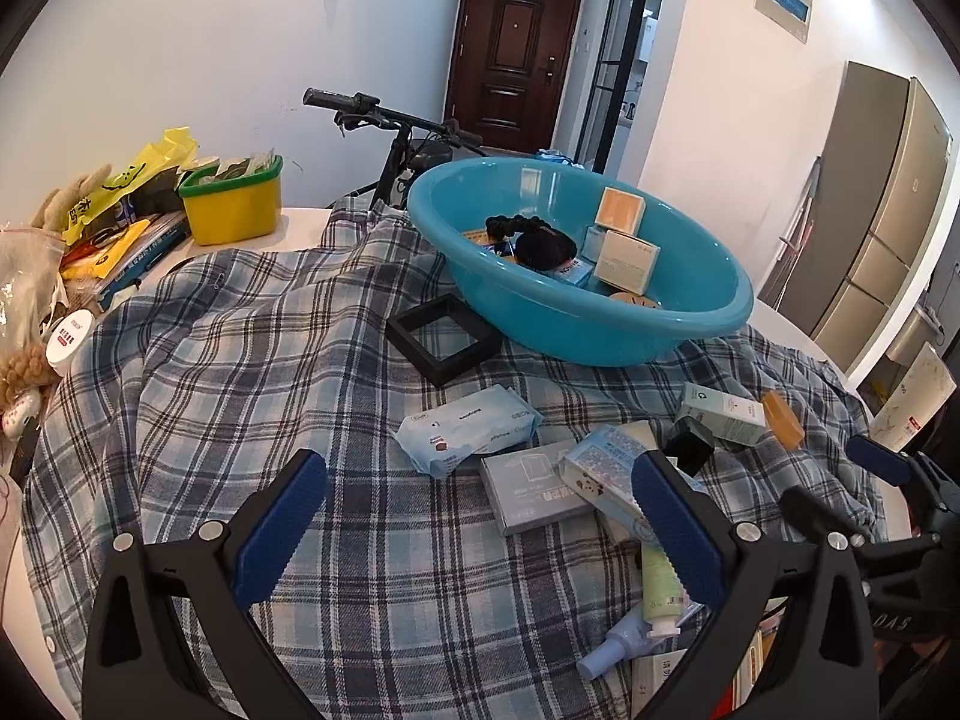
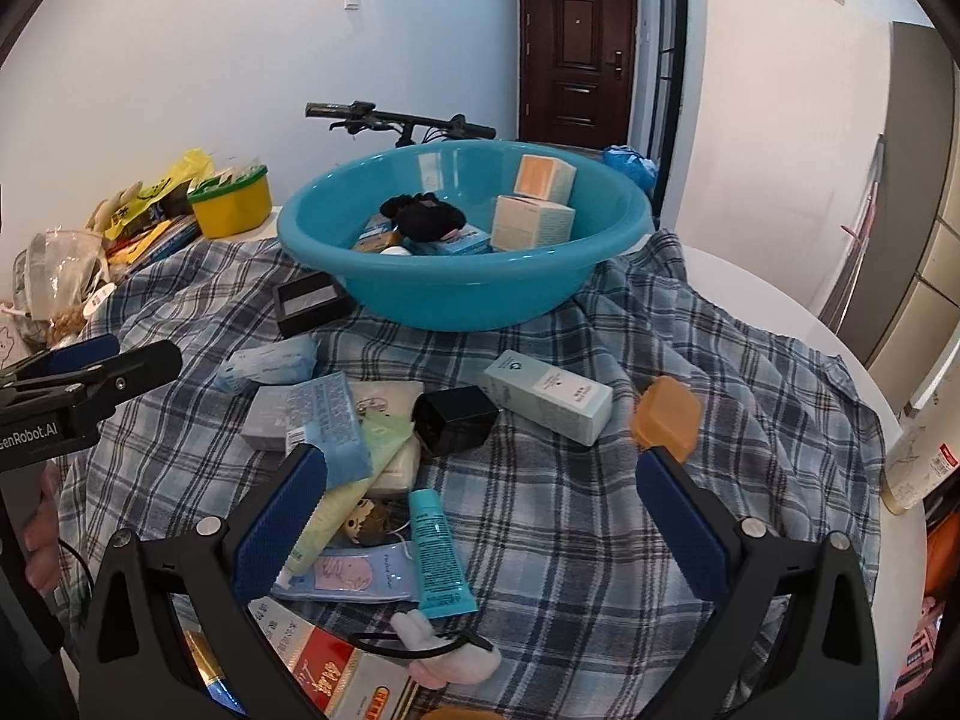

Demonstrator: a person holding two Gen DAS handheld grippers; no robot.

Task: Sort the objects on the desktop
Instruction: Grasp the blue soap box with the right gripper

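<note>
A blue basin (image 1: 600,324) (image 2: 456,294) stands on a plaid cloth (image 1: 240,372) (image 2: 600,510) and holds several small boxes and a black hair piece (image 1: 540,243). Loose items lie in front of it: a black frame box (image 1: 444,339), a wipes pack (image 1: 468,429), a grey box (image 1: 528,489), a pale green carton (image 2: 549,396), a black cube (image 2: 459,420), an orange soap (image 2: 669,414), a teal tube (image 2: 438,546). My left gripper (image 1: 480,534) hovers open over the cloth. My right gripper (image 2: 480,528) is open above the tubes, holding nothing.
A yellow tub with a green rim (image 1: 234,204) and a heap of bags and books (image 1: 108,240) sit at the table's far left. A bicycle handlebar (image 1: 384,114) rises behind the basin. A red packet (image 2: 324,672) and a small plush charm (image 2: 444,654) lie near the front edge.
</note>
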